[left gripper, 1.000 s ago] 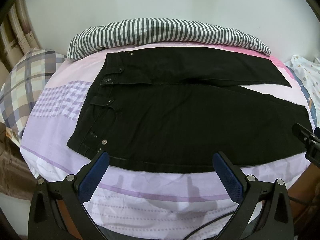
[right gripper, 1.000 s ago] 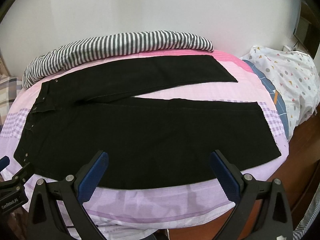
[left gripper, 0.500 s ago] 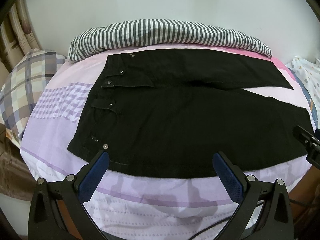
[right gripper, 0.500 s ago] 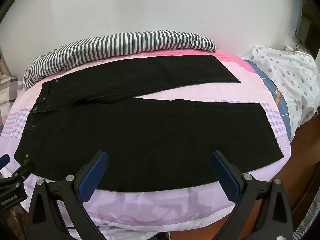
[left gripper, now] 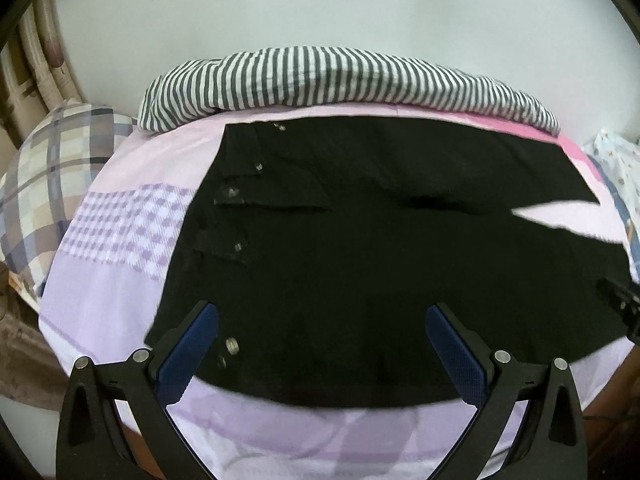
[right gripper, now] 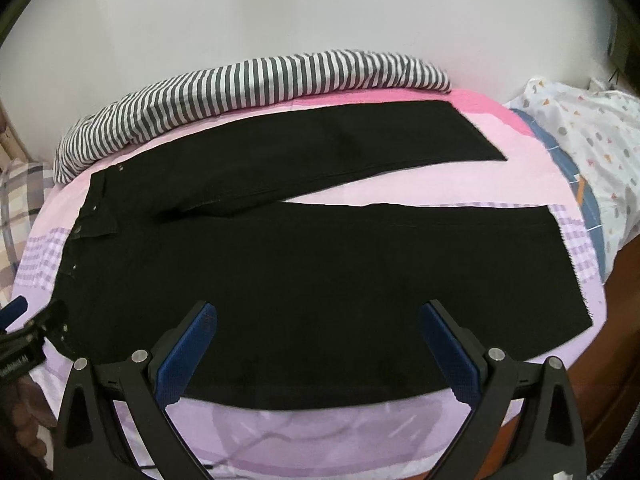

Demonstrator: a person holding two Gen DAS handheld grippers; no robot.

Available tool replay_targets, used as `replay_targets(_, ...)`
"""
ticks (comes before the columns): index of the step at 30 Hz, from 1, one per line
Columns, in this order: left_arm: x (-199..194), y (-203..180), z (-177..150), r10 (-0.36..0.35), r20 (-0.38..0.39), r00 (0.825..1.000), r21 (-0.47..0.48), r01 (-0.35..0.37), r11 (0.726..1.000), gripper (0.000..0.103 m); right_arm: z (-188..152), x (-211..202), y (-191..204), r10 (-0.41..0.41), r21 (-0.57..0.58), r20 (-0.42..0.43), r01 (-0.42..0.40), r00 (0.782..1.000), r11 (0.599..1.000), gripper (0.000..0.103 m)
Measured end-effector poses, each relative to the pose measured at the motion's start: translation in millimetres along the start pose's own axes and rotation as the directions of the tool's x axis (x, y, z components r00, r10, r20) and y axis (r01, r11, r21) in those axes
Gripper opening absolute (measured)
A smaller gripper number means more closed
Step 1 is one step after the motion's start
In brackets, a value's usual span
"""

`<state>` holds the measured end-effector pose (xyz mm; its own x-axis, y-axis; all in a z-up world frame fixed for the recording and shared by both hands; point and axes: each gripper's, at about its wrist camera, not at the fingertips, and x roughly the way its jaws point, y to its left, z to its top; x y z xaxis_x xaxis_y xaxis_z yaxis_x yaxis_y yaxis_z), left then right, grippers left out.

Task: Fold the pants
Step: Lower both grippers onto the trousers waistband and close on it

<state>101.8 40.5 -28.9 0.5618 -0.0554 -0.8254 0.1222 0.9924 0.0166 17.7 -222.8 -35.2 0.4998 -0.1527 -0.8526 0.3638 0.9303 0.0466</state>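
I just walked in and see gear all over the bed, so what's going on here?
A person holding a two-finger claw in each hand is about to fold black pants spread flat on a bed, legs apart, waistband to the left. The left claw hovers open over the near waistband corner; the right claw hovers open over the near leg's edge. Neither grips fabric yet. A striped blanket lies along the far side.
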Motion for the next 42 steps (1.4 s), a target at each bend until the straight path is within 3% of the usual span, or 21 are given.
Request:
replay_targets(5, 18, 45, 41, -0.011, 0.014, 1.0, -0.082, 0.012, 0.997, 0.101, 25, 22, -12, 0.137, 0.116, -0.071, -0.128, 0.988, 0.985, 0.102)
replay_targets(11, 51, 103, 92, -0.004, 0.02, 1.0, -0.167, 0.007, 0.986, 0.081, 69, 38, -7, 0.229, 0.121, -0.025, -0.224, 0.973, 0.967, 0.102)
replay_targets(16, 88, 140, 125, -0.081, -0.016, 0.997, -0.231, 0.075, 0.97, 0.067, 102, 59, 5, 0.302, 0.139, -0.025, -0.296, 0.953, 0.945, 0.102)
replay_targets(20, 122, 161, 144, -0.19, -0.056, 0.98, -0.294, 0.166, 0.941, 0.052, 128, 75, 21, 0.299, 0.116, -0.026, -0.294, 0.954, 0.949, 0.102)
replay_targets(23, 148, 174, 155, -0.275, -0.085, 0.958, -0.361, 0.228, 0.904, 0.042, 147, 86, 35, 0.284, 0.079, -0.001, -0.283, 0.959, 0.956, 0.102)
replay_targets(28, 182, 192, 168, -0.399, -0.098, 0.912, -0.463, 0.314, 0.829, 0.038, 174, 105, 63, 0.267, -0.004, -0.011, -0.268, 0.964, 0.964, 0.102)
replay_targets(30, 195, 195, 174, -0.424, -0.111, 0.899, -0.481, 0.325, 0.814, 0.038, 184, 116, 77, 0.266, -0.038, -0.04, -0.268, 0.963, 0.963, 0.102)
replay_targets(34, 213, 199, 184, -0.456, -0.121, 0.881, -0.492, 0.346, 0.799, 0.036, 198, 134, 89, 0.293, -0.037, -0.062, -0.296, 0.954, 0.955, 0.102)
replay_targets(39, 234, 202, 191, -0.447, -0.141, 0.883, -0.497, 0.327, 0.804, 0.036, 213, 150, 107, 0.305, -0.055, -0.058, -0.308, 0.951, 0.95, 0.102)
replay_targets(42, 244, 201, 192, -0.461, -0.146, 0.875, -0.497, 0.338, 0.799, 0.035, 220, 161, 117, 0.296, -0.086, -0.068, -0.301, 0.953, 0.95, 0.102)
